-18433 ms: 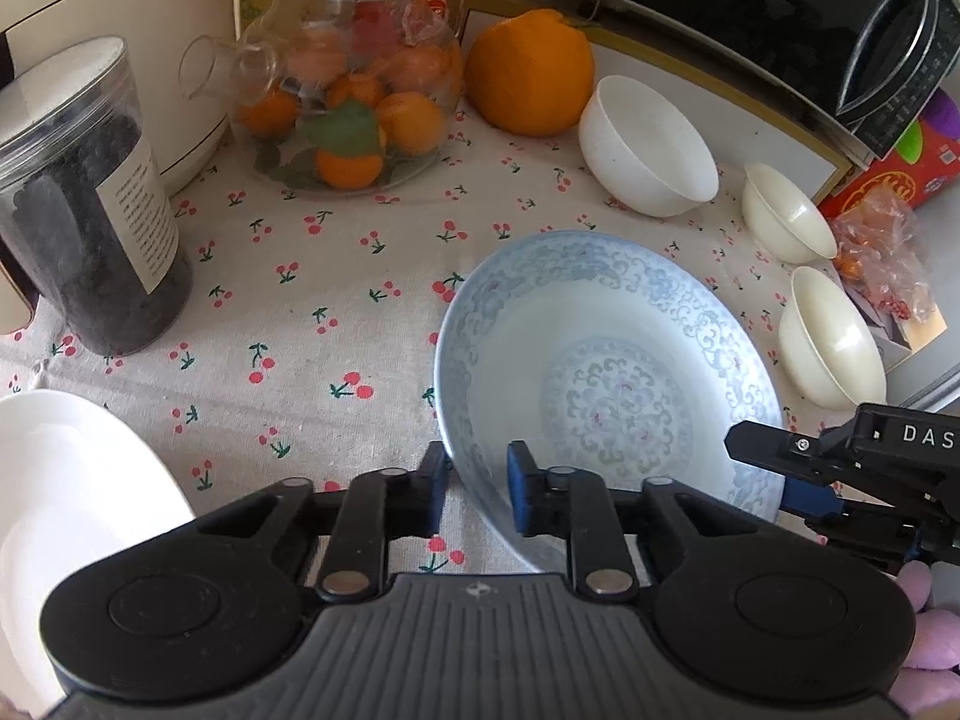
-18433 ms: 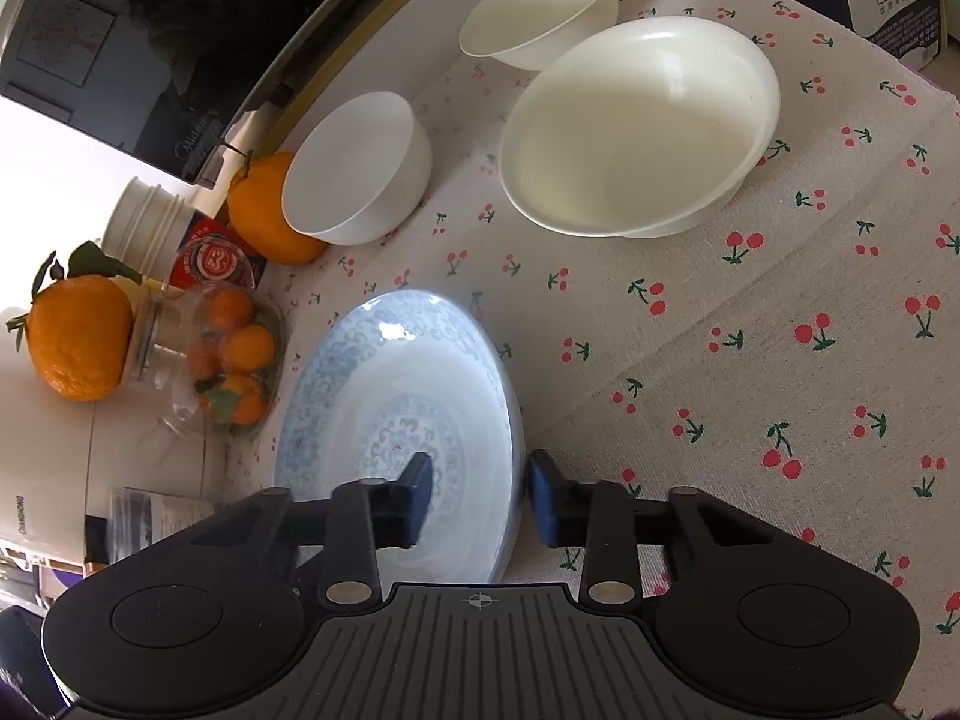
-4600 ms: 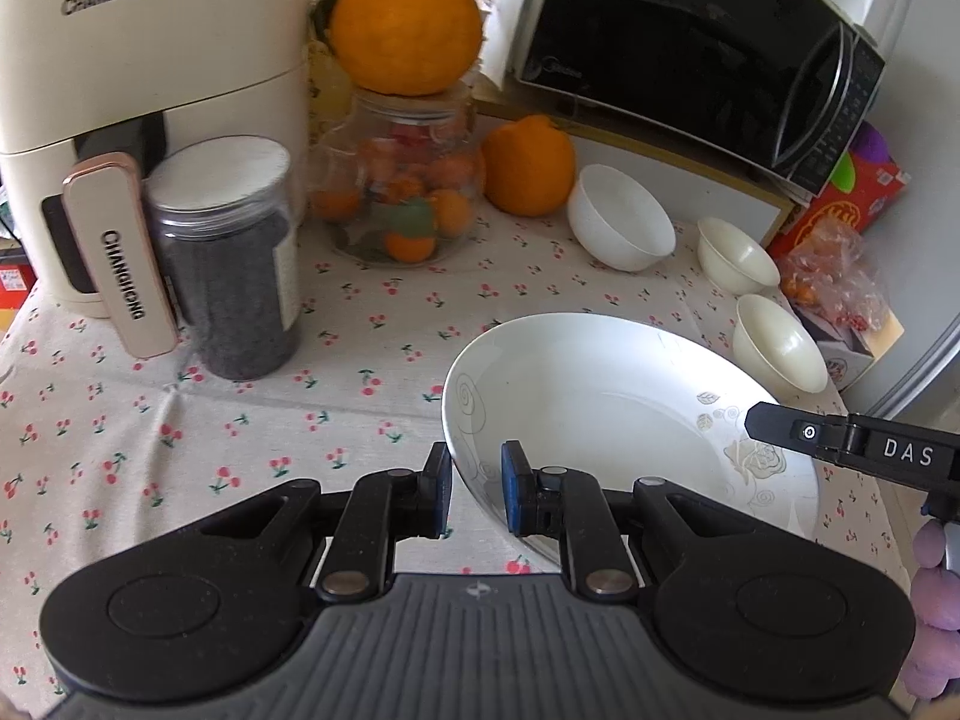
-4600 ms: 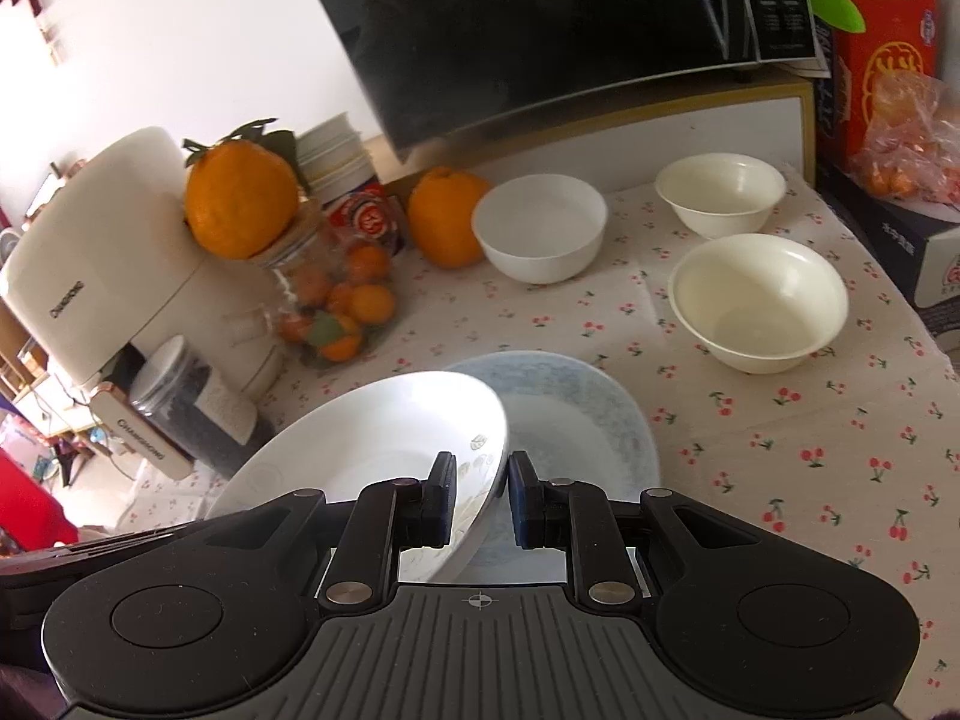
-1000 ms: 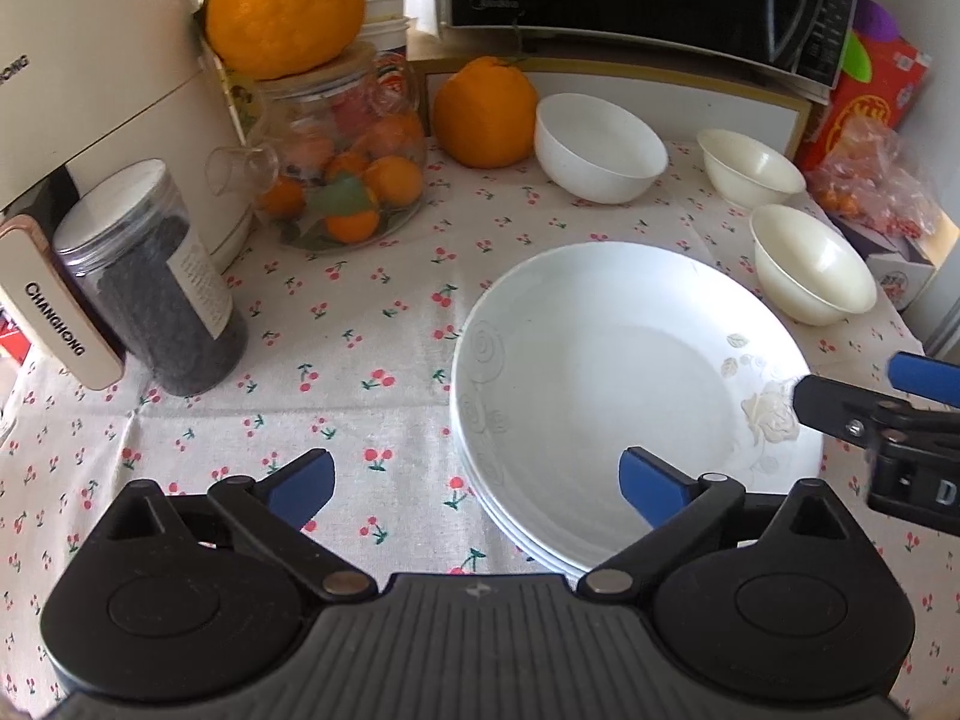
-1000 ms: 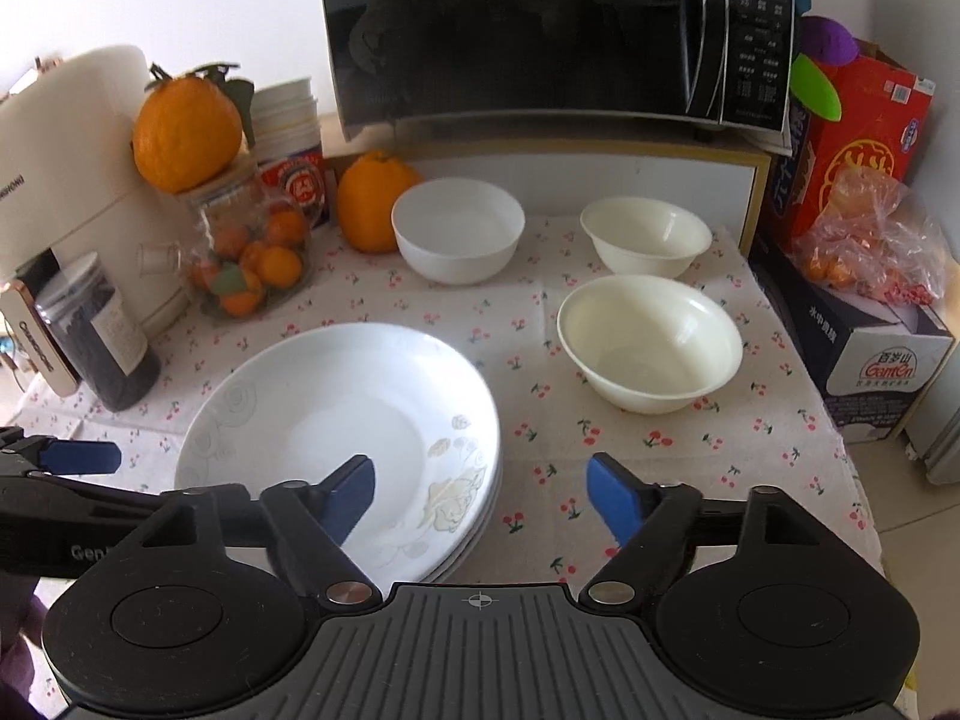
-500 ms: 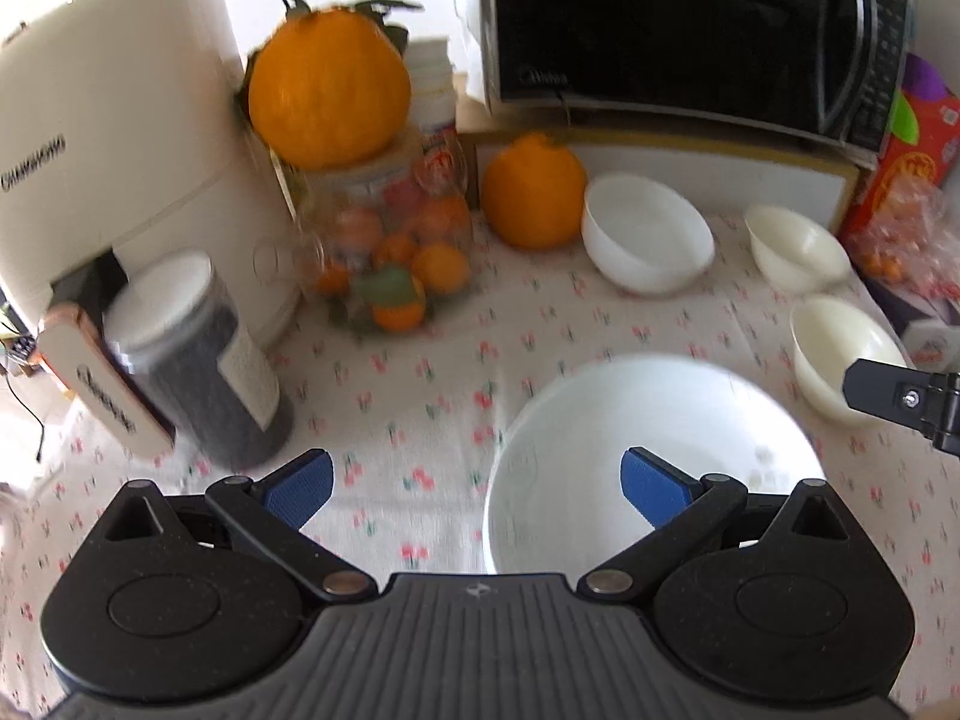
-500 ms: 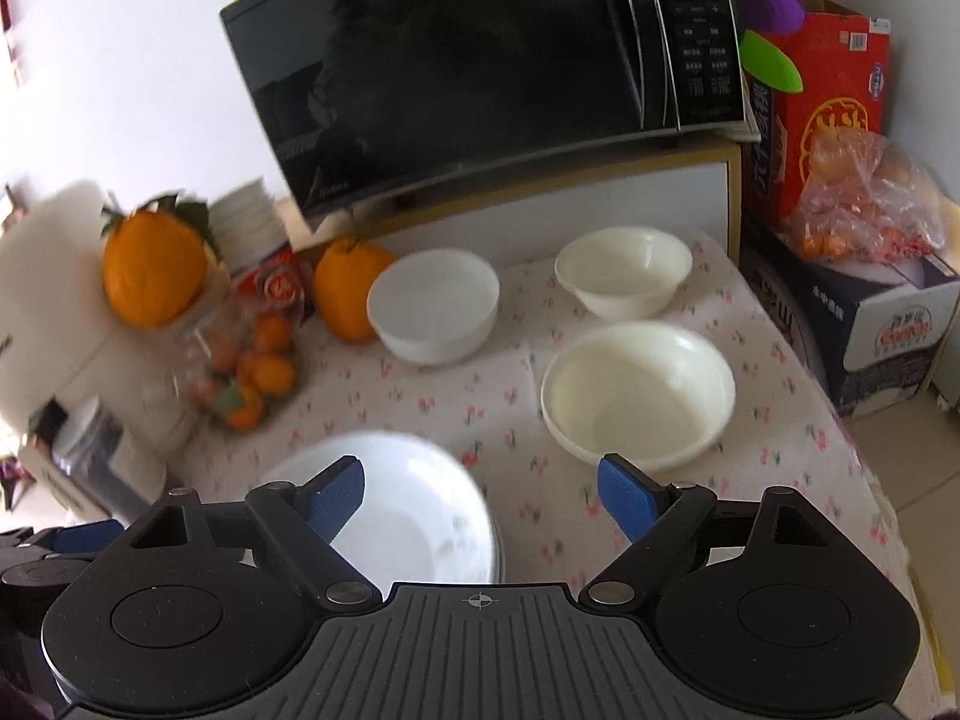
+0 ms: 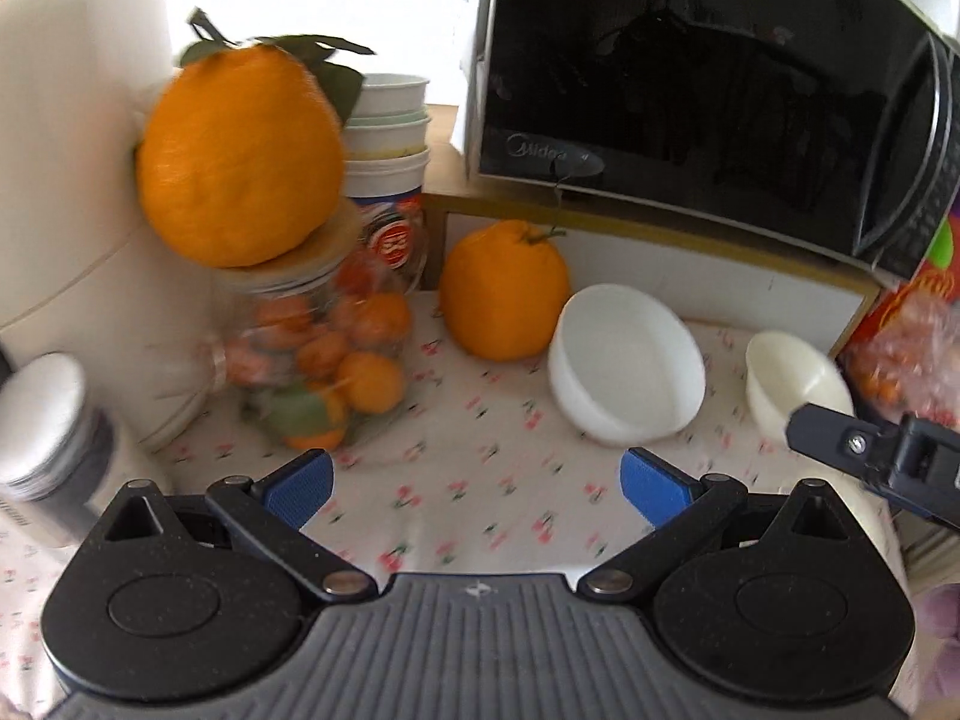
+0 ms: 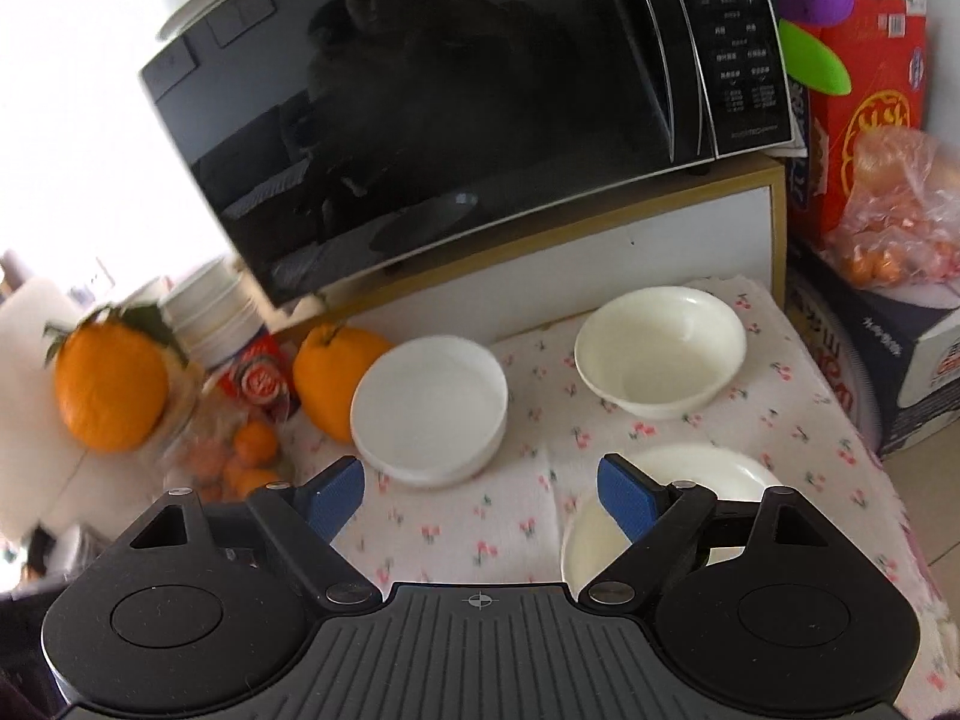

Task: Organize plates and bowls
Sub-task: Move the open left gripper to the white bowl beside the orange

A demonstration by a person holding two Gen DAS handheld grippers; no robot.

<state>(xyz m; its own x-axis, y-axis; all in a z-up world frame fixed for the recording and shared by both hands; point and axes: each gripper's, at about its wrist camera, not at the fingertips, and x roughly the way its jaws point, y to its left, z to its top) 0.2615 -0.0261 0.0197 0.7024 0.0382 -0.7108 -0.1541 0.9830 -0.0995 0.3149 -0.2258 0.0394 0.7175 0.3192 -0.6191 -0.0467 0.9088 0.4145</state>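
Three bowls stand on the cherry-print cloth. A white straight-sided bowl [image 10: 429,411] sits beside an orange; it also shows in the left wrist view [image 9: 627,363]. A cream bowl [image 10: 660,351] stands at the back right, seen too in the left wrist view [image 9: 795,381]. A larger cream bowl [image 10: 666,480] lies close under my right gripper's right finger. My right gripper [image 10: 480,495] is open and empty above the cloth. My left gripper [image 9: 477,483] is open and empty; the right gripper's finger shows at its right edge [image 9: 864,450]. The stacked plates are out of view.
A black microwave [image 10: 456,102] stands on a white shelf at the back. A loose orange [image 9: 504,291], a glass jar of small oranges [image 9: 324,348] topped by a big orange [image 9: 240,162], stacked cups, a white appliance and a dark canister [image 9: 48,438] stand left. Boxes and bagged fruit [image 10: 888,222] stand right.
Both grippers have lifted and tilted up, so the plate stack has dropped out of view. Both stay open and empty.
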